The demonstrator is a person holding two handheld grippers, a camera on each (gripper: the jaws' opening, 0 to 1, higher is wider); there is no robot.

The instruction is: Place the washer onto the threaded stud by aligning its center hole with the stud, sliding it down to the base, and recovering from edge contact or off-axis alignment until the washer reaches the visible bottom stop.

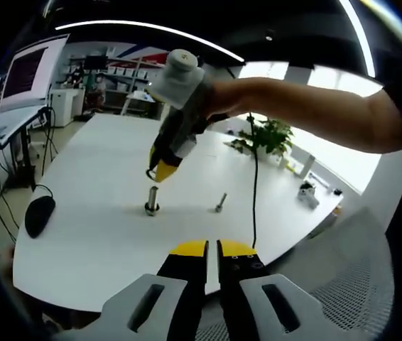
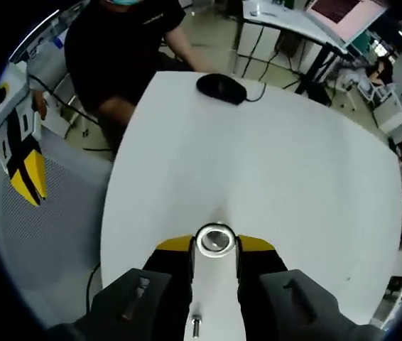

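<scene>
Left gripper view: the left gripper rose from the lower edge with its yellow-tipped jaws drawn almost together and nothing between them. Ahead of its tips, on the white table, stood the threaded stud, upright on a small round base. A second, smaller bolt stood to the right of the stud, well apart from it. The right gripper hung directly above the stud, tips pointing down and close to the stud's top without touching it; a small dark ring was visible at those tips, but too small to identify with certainty. A person's bare forearm reached in from the right to hold that gripper. A black mouse lay at the table's left edge, far left of the left gripper.

Right gripper view: the right gripper held the washer clamped flat between its jaws, the centre hole facing the camera. Below the washer, between the jaw bodies, the smaller bolt appeared on the table. The mouse lay far ahead of the tips, and the left gripper showed at the far left, off the table.
</scene>
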